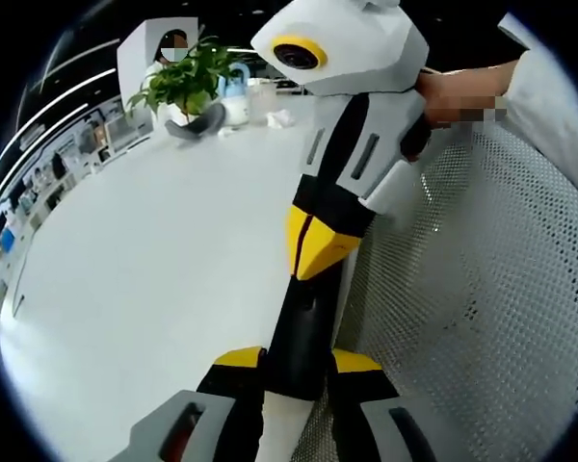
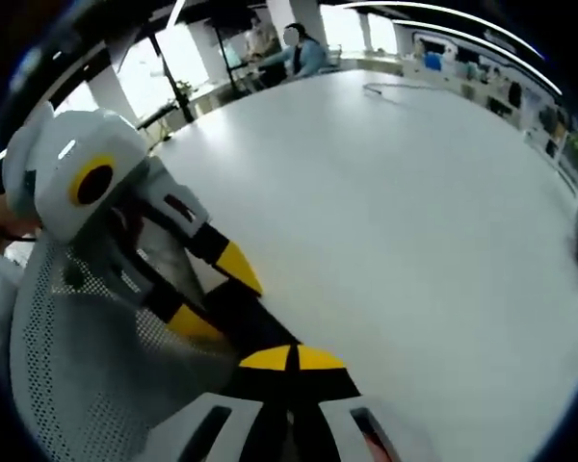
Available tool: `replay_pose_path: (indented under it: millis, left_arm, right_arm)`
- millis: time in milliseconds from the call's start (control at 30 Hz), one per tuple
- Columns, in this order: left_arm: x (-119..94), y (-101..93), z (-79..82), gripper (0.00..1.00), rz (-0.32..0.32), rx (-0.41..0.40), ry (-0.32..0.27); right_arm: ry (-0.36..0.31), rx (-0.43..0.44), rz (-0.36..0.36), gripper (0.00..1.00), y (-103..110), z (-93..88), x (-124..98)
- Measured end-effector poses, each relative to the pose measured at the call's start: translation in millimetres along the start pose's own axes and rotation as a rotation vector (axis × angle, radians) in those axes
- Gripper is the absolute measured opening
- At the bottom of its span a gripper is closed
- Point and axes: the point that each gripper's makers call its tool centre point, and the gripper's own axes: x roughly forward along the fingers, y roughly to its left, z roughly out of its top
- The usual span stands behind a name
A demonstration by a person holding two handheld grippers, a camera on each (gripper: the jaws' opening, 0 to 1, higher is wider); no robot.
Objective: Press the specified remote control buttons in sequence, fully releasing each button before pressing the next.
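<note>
Remote control (image 1: pixel 297 337): one item, black, long and slim. Clamped across its width between the two yellow-tipped jaws of the left hand-held gripper (image 1: pixel 299 358), its length running forward from them. Far end met by the closed yellow tips of the right hand-held gripper (image 1: pixel 313 241). Held at the edge of the white desk (image 1: pixel 154 250). Buttons and markings cannot be made out.

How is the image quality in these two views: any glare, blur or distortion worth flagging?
Left gripper view: strong fisheye bending of the white table edge, even bright light, the plant sharp, no harsh shadows. Right gripper view: softer overall, the mesh chair and the left hand-held gripper slightly blurred, ceiling strips glaring at top, windows blown out.
</note>
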Motion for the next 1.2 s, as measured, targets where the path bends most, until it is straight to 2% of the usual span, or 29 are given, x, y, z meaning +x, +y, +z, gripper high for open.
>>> replay_pose_path:
  millis: [100,167,633,700,933,1100,1167,1200]
  left_arm:
    - [1,0.5,-0.4,0.24,-0.002,0.003,-0.001]
    - [1,0.6,-0.2,0.24,-0.004,0.006,-0.001]
    - [0,0.6,-0.7,0.25,-0.006,0.012,-0.006]
    - [0,0.6,-0.7,0.25,-0.006,0.014,-0.006]
    - [1,0.3,-0.6,0.25,-0.009,0.025,-0.009]
    - [1,0.6,-0.5,0.25,-0.009,0.029,-0.011]
    - [2,1.5,0.2,0.26,-0.009,0.024,-0.015]
    - [2,1.6,0.7,0.26,-0.009,0.022,-0.017]
  right_arm:
    - [0.001,0.02,0.005,0.0,0,-0.3,-2]
    - [0.011,0.092,0.033,0.0,4,-1.4,-3]
    - [0.017,0.082,0.032,0.0,7,-3.1,-5]
    - [0.021,0.018,0.017,0.0,8,-3.0,-4]
    - [0.03,-0.063,-0.005,0.0,10,-4.0,-3]
    - [0.051,-0.184,-0.041,0.0,10,-4.6,-2]
    - [0.075,-0.212,-0.033,0.0,13,-8.7,0]
    - [0.065,-0.244,-0.051,0.0,10,-5.5,-1]
